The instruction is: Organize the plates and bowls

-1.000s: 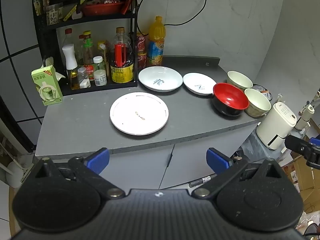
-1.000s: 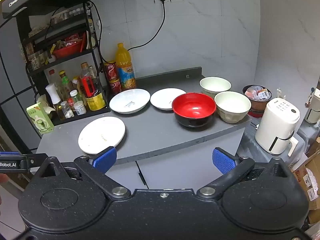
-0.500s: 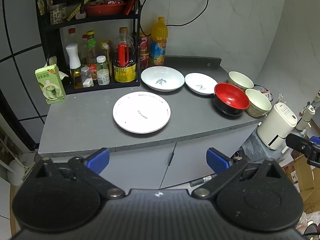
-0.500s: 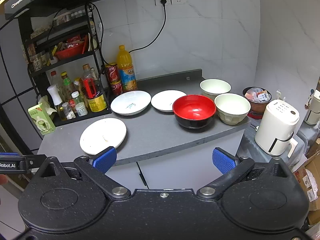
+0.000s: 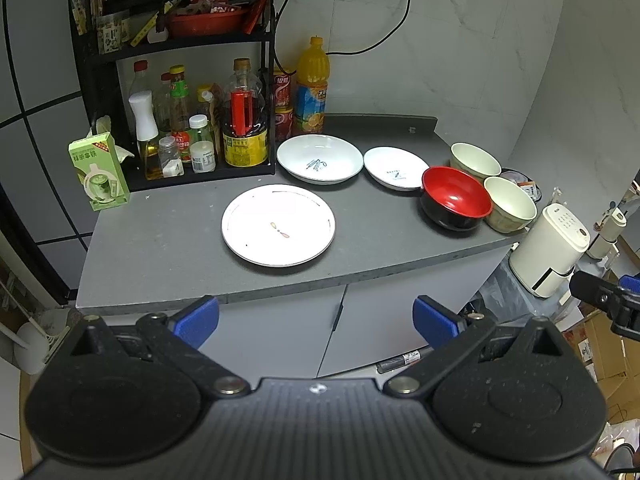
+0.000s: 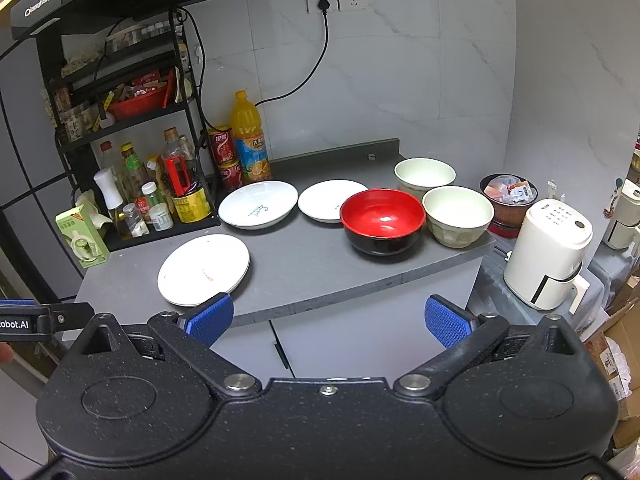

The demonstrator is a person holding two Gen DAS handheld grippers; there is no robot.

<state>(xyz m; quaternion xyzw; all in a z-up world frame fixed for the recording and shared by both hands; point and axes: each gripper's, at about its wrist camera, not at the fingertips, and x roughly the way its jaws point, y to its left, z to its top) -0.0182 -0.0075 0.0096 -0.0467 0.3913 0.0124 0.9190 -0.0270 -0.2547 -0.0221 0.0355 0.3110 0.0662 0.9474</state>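
Note:
On the grey counter lie a large flat white plate, a deep white plate and a smaller white plate. To the right stand a red-and-black bowl and two cream bowls. My left gripper hangs open in front of the counter, below its edge. My right gripper is open too, also short of the counter. Neither holds anything.
A black rack of bottles and jars fills the back left, with a green carton beside it. An orange juice bottle and red cans stand by the wall. A white appliance sits lower, right of the counter.
Both cameras have tilted slightly upward, so the counter and dishes sit a little lower in view. Both grippers stay open and no dish has moved.

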